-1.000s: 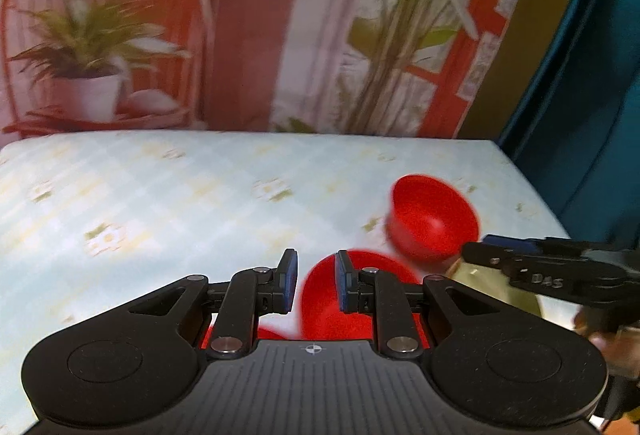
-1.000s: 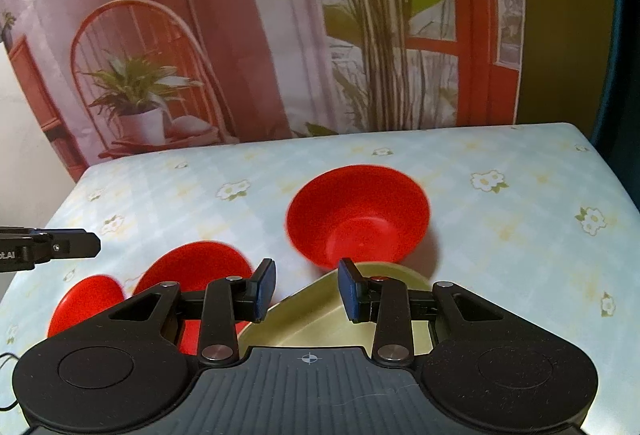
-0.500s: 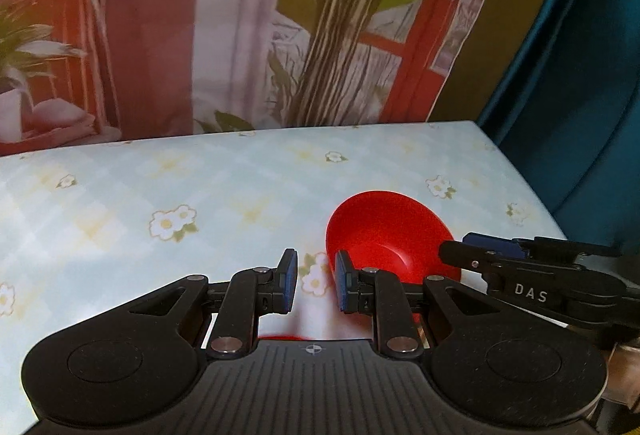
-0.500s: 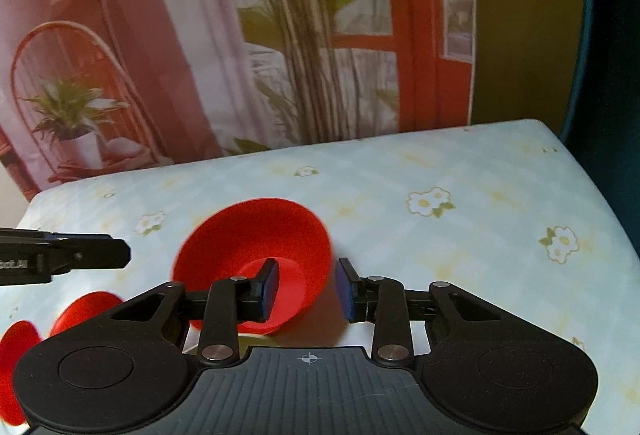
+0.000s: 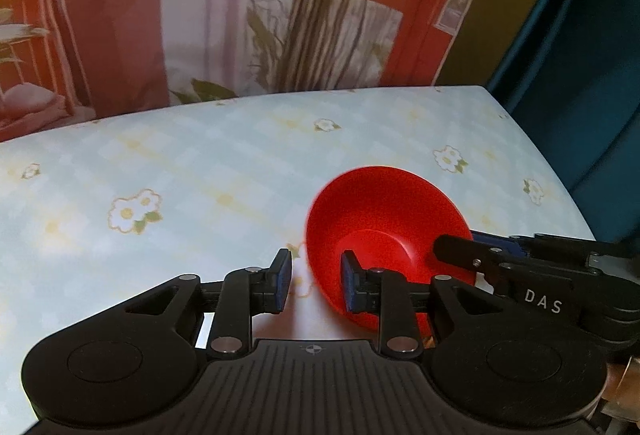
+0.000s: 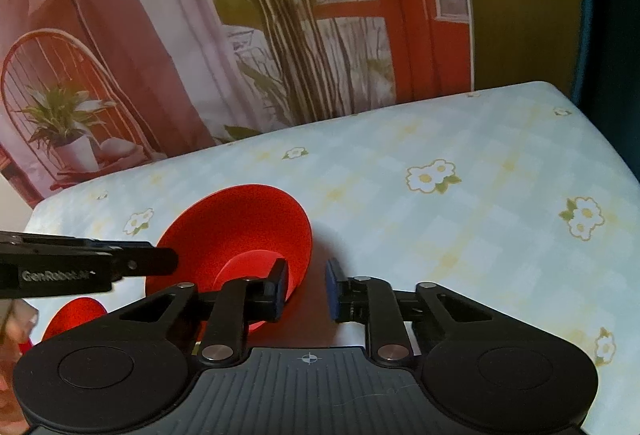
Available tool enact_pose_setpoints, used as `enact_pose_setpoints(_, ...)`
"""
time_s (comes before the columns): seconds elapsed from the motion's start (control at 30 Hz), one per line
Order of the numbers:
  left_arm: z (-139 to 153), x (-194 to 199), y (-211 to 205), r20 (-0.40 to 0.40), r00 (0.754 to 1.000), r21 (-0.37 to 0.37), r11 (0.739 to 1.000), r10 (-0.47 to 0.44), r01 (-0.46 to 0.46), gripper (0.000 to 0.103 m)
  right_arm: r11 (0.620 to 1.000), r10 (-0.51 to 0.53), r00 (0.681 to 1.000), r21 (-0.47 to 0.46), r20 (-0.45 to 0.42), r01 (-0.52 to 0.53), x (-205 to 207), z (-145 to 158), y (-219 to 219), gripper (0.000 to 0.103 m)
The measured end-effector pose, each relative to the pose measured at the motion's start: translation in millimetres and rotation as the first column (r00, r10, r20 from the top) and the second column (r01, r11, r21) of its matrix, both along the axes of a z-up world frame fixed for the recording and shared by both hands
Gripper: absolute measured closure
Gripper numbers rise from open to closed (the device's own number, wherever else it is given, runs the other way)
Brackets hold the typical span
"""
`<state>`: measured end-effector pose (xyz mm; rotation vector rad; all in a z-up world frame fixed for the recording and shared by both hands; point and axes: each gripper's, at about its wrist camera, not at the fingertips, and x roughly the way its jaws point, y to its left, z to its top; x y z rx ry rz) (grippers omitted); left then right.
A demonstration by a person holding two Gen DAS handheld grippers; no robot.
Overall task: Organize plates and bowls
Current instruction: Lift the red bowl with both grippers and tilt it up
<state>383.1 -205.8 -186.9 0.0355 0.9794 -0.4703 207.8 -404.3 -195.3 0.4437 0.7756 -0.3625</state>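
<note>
A red bowl [image 5: 384,219] stands on the flowered tablecloth, between my two grippers. In the left wrist view my left gripper [image 5: 314,285] is open, with the bowl's left rim between its fingers. My right gripper shows there at the bowl's right side [image 5: 456,249]. In the right wrist view my right gripper [image 6: 306,289] is open, with the bowl's [image 6: 240,231] right rim between its fingers. The left gripper's fingers [image 6: 160,261] reach in at the bowl's left rim. Neither gripper holds anything.
A smaller red dish [image 6: 76,315] lies at the lower left of the right wrist view. The table [image 6: 460,215] ends at a printed backdrop behind and a dark blue curtain [image 5: 580,75] on the right.
Both grippers have moved forward to the red bowl, one on each side. The other red bowls and the yellow-green plate have dropped out of view, save one small red dish.
</note>
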Motion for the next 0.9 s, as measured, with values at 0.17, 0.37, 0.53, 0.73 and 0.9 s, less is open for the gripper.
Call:
enact_pose_setpoints(0.17, -3.8, 1.3, -5.7, -0.003, 1.000, -0.001, 1.000, -0.005, 0.005, 0.082, 1.000, 0.010, 1.000, 0.015, 0.009, -0.010, 0.6, 0.5, 0.2, 0.093)
enact_pose_setpoints(0.37, 2.3, 3.3, -4.8, 0.010, 1.000, 0.015, 1.000, 0.010, -0.011, 0.088, 0.999, -0.009, 0.999, 0.037, 0.049, 0.007, -2.6, 3.7, -4.7, 0.094)
enact_pose_setpoints(0.53, 17.1, -3.0, -5.7, 0.069, 0.998, 0.032, 0.999, 0.003, -0.005, 0.088, 1.000, -0.013, 0.996, 0.020, 0.092, 0.011, -5.2, 10.0, -0.6, 0.094)
enact_pose_setpoints(0.73, 30.2, -12.4, -4.5, 0.103, 0.995, 0.044, 0.999, -0.005, 0.000, 0.088, 1.000, -0.018, 0.990, 0.020, 0.138, 0.015, -11.6, 19.6, 3.2, 0.094)
enact_pose_setpoints(0.9, 41.6, -19.1, 0.2, 0.128, 0.992, 0.046, 0.999, -0.007, 0.001, 0.088, 1.000, -0.014, 0.988, 0.017, 0.154, 0.011, -14.5, 29.4, 8.0, 0.094)
